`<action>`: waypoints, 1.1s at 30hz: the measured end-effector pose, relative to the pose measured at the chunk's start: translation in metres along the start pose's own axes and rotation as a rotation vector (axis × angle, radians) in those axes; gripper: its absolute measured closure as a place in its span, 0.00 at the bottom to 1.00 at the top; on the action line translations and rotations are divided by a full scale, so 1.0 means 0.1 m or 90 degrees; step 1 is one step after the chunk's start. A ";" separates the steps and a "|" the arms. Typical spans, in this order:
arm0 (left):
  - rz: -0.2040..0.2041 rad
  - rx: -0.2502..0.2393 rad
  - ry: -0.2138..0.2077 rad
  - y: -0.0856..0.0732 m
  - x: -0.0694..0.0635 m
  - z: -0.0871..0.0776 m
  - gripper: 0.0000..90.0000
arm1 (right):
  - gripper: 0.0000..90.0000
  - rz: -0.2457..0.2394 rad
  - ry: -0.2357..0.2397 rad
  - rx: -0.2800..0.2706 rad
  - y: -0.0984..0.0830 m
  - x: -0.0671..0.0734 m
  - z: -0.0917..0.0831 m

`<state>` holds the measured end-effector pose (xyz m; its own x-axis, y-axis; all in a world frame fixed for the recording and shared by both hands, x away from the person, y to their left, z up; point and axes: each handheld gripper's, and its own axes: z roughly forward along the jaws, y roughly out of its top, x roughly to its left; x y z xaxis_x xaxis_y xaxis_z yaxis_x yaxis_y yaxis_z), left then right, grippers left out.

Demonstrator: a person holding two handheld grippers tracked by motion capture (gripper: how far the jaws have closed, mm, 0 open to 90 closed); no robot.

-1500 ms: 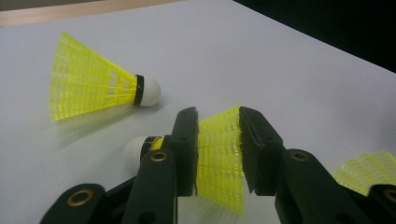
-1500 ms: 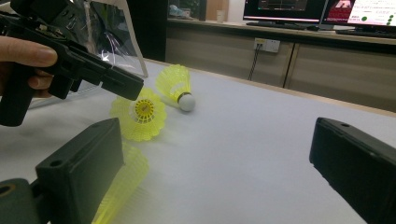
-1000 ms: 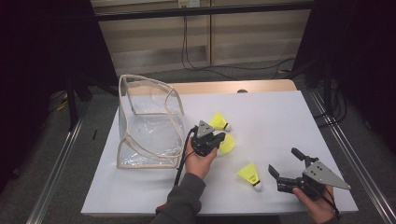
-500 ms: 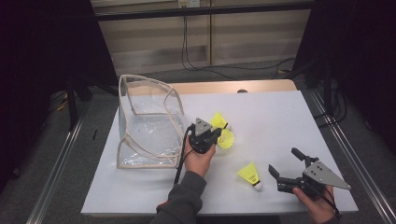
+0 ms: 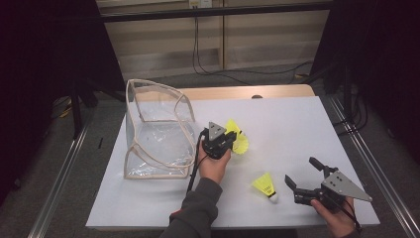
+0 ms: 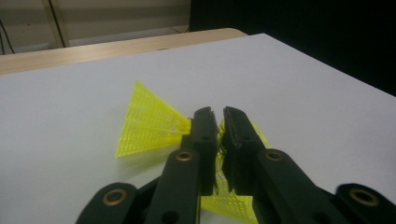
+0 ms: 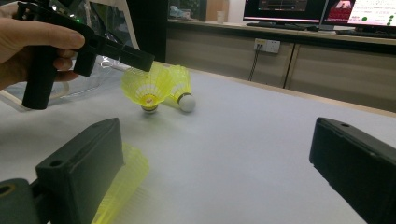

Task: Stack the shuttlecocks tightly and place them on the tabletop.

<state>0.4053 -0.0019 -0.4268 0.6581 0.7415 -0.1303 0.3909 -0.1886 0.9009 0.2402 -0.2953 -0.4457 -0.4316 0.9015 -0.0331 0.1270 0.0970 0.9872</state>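
Two yellow shuttlecocks lie together near the middle of the white worktop (image 5: 297, 124), just to the right of a clear plastic bag (image 5: 158, 134) with a pale rim. The nearer shuttlecock (image 6: 231, 186) sits between the jaws of the left gripper (image 5: 229, 141), its net skirt showing on both sides of the black jaws in the left gripper view. Those jaws are nearly together, and they have just been opening a little; a thin gap runs between them with yellow mesh inside it, though whether the pads still press on the skirt I cannot tell. The second shuttlecock (image 6: 149, 123) lies on its side just beyond, its skirt fanned out toward the left of that view and its narrow end beside the jaw tips. From the right gripper view the pair shows as two yellow cones with their cork ends (one white, one darker) toward the camera, touching each other.

A third shuttlecock (image 5: 265, 186) lies apart, nearer the front edge of the worktop, just beside the right gripper (image 5: 303, 174), whose jaws are spread wide with nothing between them.
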 end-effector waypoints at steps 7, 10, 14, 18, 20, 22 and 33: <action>0.006 -0.004 0.000 -0.02 0.00 0.06 0.96 | 0.02 0.000 -0.002 -0.001 0.00 -0.01 -0.01; 0.008 -0.008 0.008 -0.02 0.02 0.04 0.98 | 0.02 0.000 -0.003 -0.001 0.00 -0.02 -0.01; 0.005 -0.010 0.027 0.00 0.04 0.00 0.99 | 0.02 -0.001 -0.002 -0.001 0.00 -0.01 -0.01; 0.007 -0.009 0.042 0.01 0.05 -0.03 0.99 | 0.02 -0.002 -0.001 0.000 0.00 -0.01 0.00; 0.003 -0.009 0.050 0.01 0.06 -0.03 0.99 | 0.02 -0.002 -0.001 -0.001 0.00 -0.01 0.00; 0.002 -0.007 0.059 0.01 0.06 -0.04 0.99 | 0.02 -0.001 -0.001 -0.001 0.00 -0.01 -0.01; 0.004 -0.002 0.108 0.03 0.09 -0.07 0.99 | 0.02 -0.002 0.000 0.001 0.00 -0.01 -0.01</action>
<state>0.4080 0.0086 -0.4227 0.5421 0.8386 -0.0529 0.3845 -0.1915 0.9030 0.2397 -0.2963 -0.4457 -0.4314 0.9014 -0.0366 0.1264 0.1006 0.9869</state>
